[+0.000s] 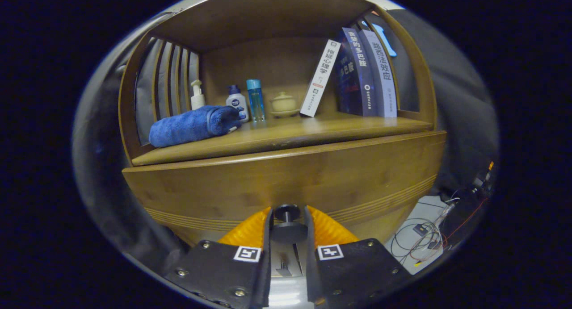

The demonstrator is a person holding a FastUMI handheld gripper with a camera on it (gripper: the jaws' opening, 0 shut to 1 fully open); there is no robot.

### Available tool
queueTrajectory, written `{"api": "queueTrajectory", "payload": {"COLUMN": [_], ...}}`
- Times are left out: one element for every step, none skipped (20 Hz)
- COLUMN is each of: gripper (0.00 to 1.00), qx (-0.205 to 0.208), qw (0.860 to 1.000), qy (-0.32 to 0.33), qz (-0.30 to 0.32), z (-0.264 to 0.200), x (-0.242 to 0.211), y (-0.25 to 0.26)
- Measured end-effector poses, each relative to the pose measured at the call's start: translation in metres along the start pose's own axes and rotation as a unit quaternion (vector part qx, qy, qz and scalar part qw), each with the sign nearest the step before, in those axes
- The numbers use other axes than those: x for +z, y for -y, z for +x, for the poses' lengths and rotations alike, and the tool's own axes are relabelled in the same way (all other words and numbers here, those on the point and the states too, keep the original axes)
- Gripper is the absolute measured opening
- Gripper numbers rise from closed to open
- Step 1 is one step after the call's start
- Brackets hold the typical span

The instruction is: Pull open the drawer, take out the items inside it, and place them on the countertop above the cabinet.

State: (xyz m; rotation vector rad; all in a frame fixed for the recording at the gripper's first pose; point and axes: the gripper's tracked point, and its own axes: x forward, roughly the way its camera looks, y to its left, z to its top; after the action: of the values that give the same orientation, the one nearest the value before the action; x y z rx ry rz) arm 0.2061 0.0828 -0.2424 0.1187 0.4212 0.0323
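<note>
The wooden cabinet's drawer front (286, 175) spans the space just ahead of me and looks closed, flush under the countertop edge. Its dark round knob (287, 209) sits between my fingers. My gripper (288, 219) is shut on the knob, one finger pressing on each side of it. The countertop (313, 132) lies above the drawer. Nothing inside the drawer can be seen.
On the countertop lie a rolled blue towel (192, 125), a pump bottle (197, 96), a white bottle (237, 101), a blue bottle (255, 99), a small lidded pot (284, 104) and leaning books (357, 74). Cables (424, 237) lie on the floor to the right of the cabinet.
</note>
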Motion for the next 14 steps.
{"api": "queueTrajectory", "payload": {"gripper": [0.32, 0.32, 0.32, 0.32, 0.32, 0.32, 0.32, 0.31, 0.32, 0.32, 0.32, 0.32, 0.32, 0.32], "qx": [-0.004, -0.008, -0.011, -0.013, -0.016, -0.018, -0.021, -0.024, -0.028, -0.032, -0.037, -0.041, -0.047, -0.046], "qw": [1.000, 1.000, 1.000, 1.000, 1.000, 1.000, 1.000, 1.000, 1.000, 0.999, 0.999, 0.999, 0.999, 0.998], "qy": [-0.001, -0.003, -0.003, -0.004, -0.005, -0.003, -0.003, -0.005, -0.010, -0.014, -0.016, -0.019, -0.027, -0.034], "qz": [0.004, 0.006, 0.004, 0.002, 0.004, 0.007, 0.010, 0.008, 0.005, 0.000, 0.002, 0.006, 0.007, 0.010], "z": [-0.008, -0.017, -0.026, -0.037, -0.048, -0.057, -0.066, -0.074, -0.082, -0.091, -0.098, -0.106, -0.112, -0.118], "x": [-0.003, -0.005, -0.008, -0.011, -0.015, -0.017, -0.019, -0.023, -0.026, -0.029, -0.032, -0.036, -0.042, -0.046], "y": [0.001, 0.001, 0.002, 0.003, 0.004, 0.005, 0.006, 0.007, 0.008, 0.010, 0.011, 0.012, 0.014, 0.016]}}
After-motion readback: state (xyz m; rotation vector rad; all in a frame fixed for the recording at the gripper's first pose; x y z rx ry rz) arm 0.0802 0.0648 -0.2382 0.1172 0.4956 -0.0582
